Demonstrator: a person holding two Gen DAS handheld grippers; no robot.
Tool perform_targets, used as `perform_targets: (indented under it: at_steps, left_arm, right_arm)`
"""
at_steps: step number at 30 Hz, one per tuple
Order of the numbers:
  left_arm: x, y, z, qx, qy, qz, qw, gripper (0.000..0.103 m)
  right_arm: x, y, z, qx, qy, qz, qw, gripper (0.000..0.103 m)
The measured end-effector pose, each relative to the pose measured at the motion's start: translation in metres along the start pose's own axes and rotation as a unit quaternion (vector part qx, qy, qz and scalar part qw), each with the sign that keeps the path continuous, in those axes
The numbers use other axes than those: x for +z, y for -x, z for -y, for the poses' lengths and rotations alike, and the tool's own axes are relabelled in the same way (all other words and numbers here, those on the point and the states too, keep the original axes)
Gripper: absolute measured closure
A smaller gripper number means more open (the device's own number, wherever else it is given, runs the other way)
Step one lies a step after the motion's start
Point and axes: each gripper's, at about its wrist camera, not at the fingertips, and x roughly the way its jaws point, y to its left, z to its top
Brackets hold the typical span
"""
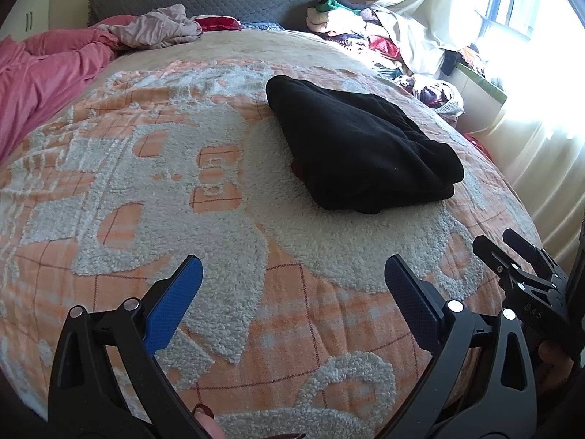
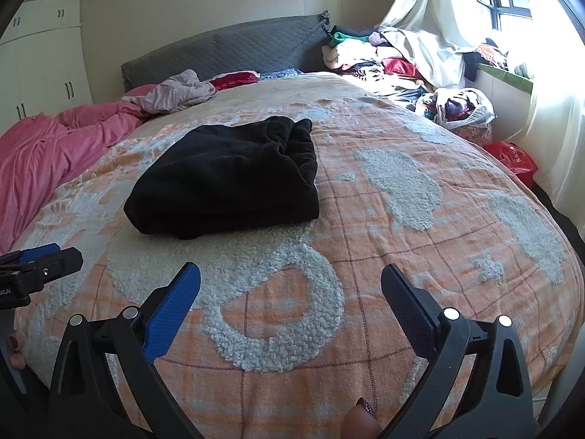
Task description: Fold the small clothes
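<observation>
A black fleece garment (image 1: 362,146) lies folded into a thick bundle on the orange and white blanket (image 1: 175,190). It also shows in the right wrist view (image 2: 230,179). My left gripper (image 1: 292,270) is open and empty, held above the blanket short of the bundle. My right gripper (image 2: 290,278) is open and empty, also short of the bundle and to its right. The right gripper shows at the right edge of the left wrist view (image 1: 512,252). The left gripper shows at the left edge of the right wrist view (image 2: 47,256).
A pink duvet (image 1: 44,69) and a beige garment (image 1: 161,29) lie at the far left of the bed. A heap of mixed clothes (image 2: 373,58) sits by the grey headboard (image 2: 226,47). A bag of clothes (image 2: 460,106) and a red bag (image 2: 515,157) stand beside the bed under the window.
</observation>
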Motion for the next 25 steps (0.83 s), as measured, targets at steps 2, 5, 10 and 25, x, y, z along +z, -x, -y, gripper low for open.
perform_targets:
  at_steps: [2, 5, 10, 25]
  left_arm:
    - [0.000, 0.000, 0.000, -0.005, 0.001, -0.002, 1.0000, 0.010]
    - [-0.001, -0.001, 0.000, -0.004, -0.001, -0.006, 1.0000, 0.010]
    - [-0.004, 0.000, -0.002, 0.011, -0.019, 0.006, 0.9997, 0.010]
    - [0.028, 0.036, -0.267, 0.222, 0.179, -0.005, 0.9584, 0.009]
  right_arm:
    - [0.000, -0.001, 0.000, -0.001, -0.001, -0.001, 1.000, 0.005]
    - [0.000, -0.001, 0.000, -0.003, -0.004, 0.000, 1.000, 0.005]
    - [0.000, 0.001, 0.003, -0.008, -0.015, 0.000, 1.000, 0.005]
    - [-0.002, 0.135, 0.219, -0.256, -0.266, 0.082, 0.926, 0.005]
